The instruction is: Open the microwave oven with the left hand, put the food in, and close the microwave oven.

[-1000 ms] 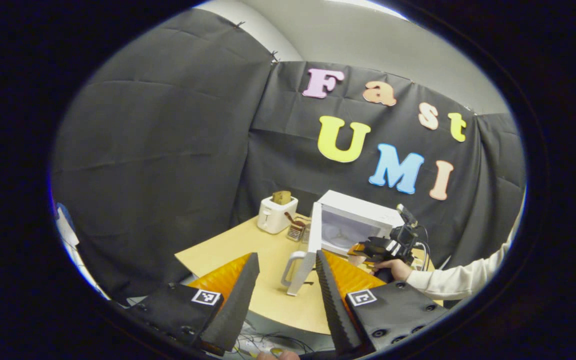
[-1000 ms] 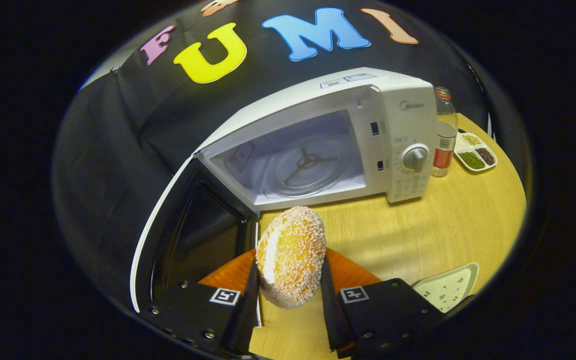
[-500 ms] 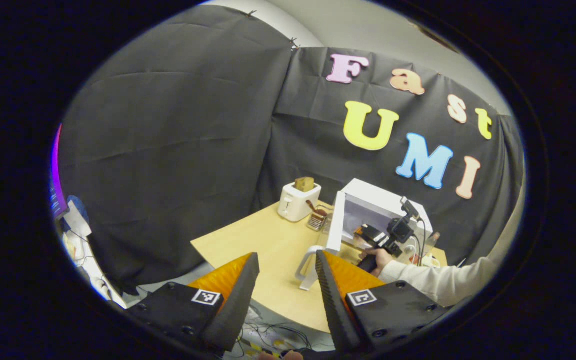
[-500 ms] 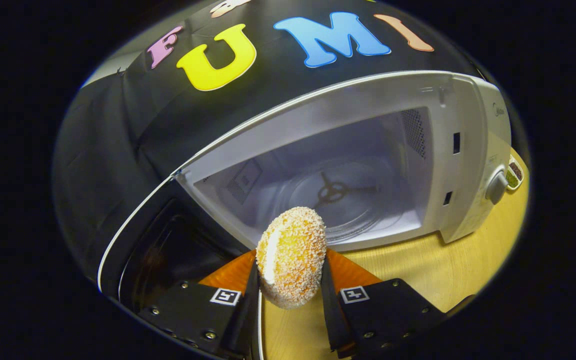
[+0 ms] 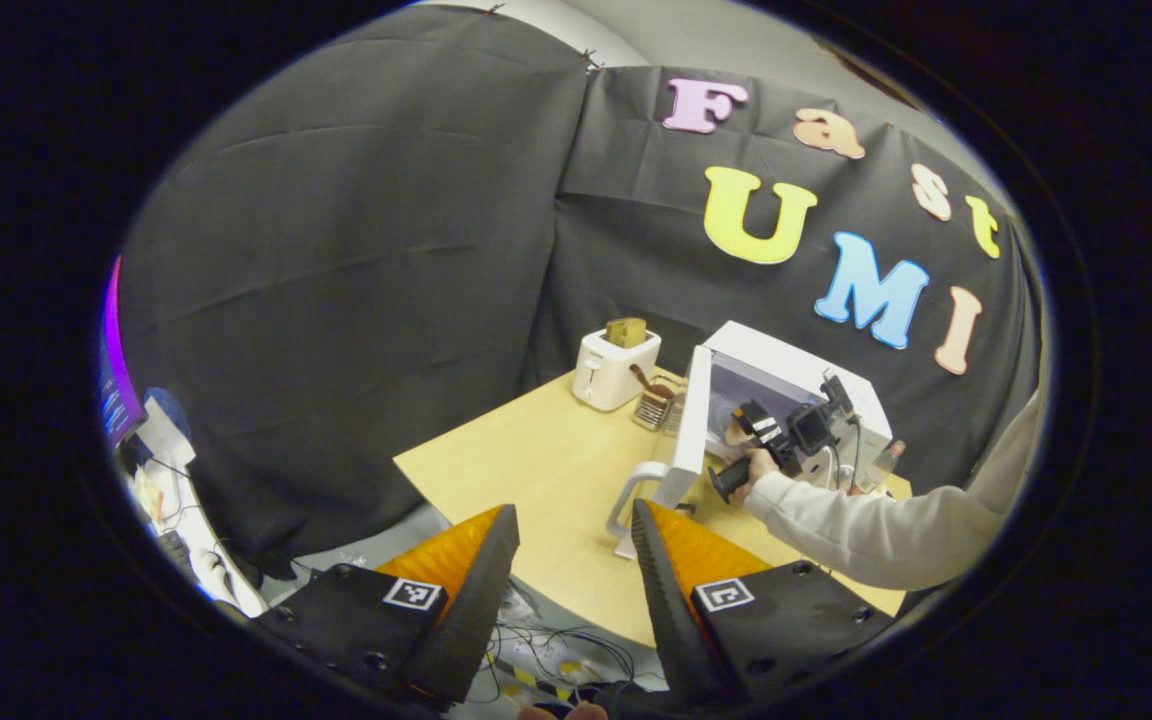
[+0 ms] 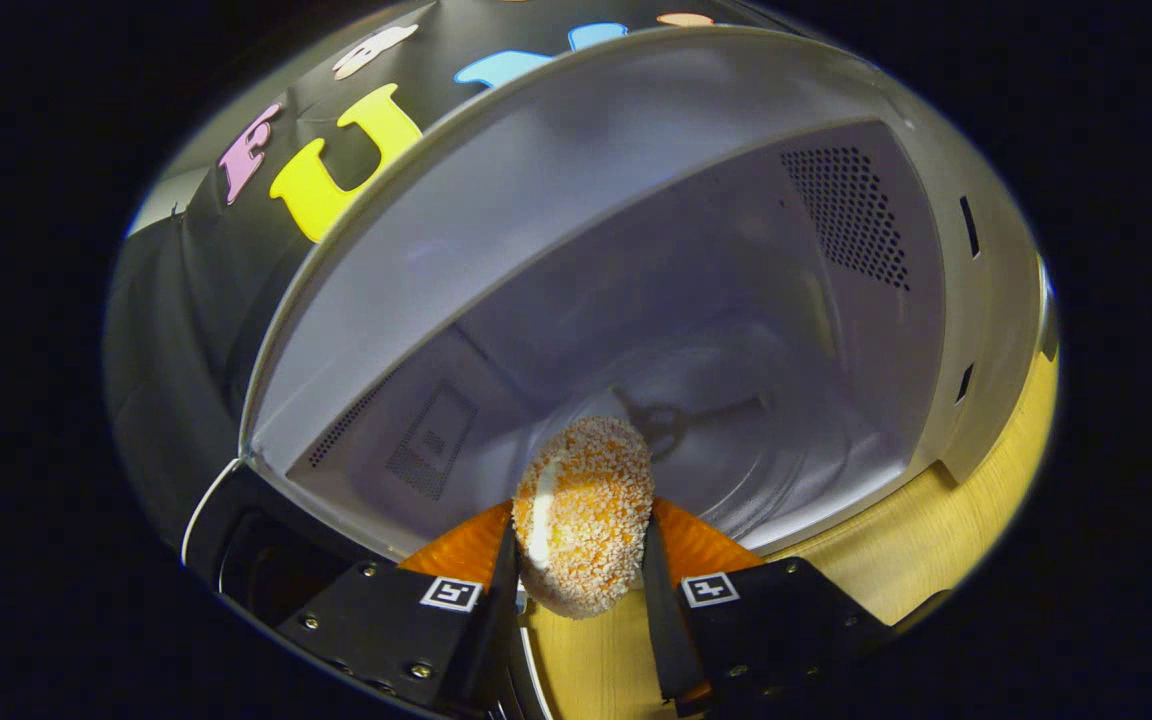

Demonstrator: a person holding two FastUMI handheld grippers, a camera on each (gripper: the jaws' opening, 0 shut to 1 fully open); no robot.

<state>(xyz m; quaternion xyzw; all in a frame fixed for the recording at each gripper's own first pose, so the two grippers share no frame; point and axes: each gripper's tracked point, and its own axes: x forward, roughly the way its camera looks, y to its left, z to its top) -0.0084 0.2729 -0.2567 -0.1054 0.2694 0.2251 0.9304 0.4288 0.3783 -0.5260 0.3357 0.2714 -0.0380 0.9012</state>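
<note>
Right claw (image 6: 581,585) grips the food (image 6: 584,515), a rounded crumb-coated bun with a pale cream seam, pinched from both sides so it stands on edge and clears the sill. It hangs at the mouth of the microwave oven (image 6: 636,300), not yet set down; the cavity is smooth grey-white, with perforated vent patches at 2 and 8 o'clock and a glass turntable with spoked hub just behind the food, likely the drop spot. Dark-windowed door (image 6: 266,550) swings out at 8 o'clock. Left claw (image 5: 566,590) hangs wide and empty, well back off the pale wood desk (image 5: 536,480), presumably waiting to shut the door by its white loop handle (image 5: 631,500). Farther at 12 o'clock: a white toaster (image 5: 616,365) with a slice up.
</note>
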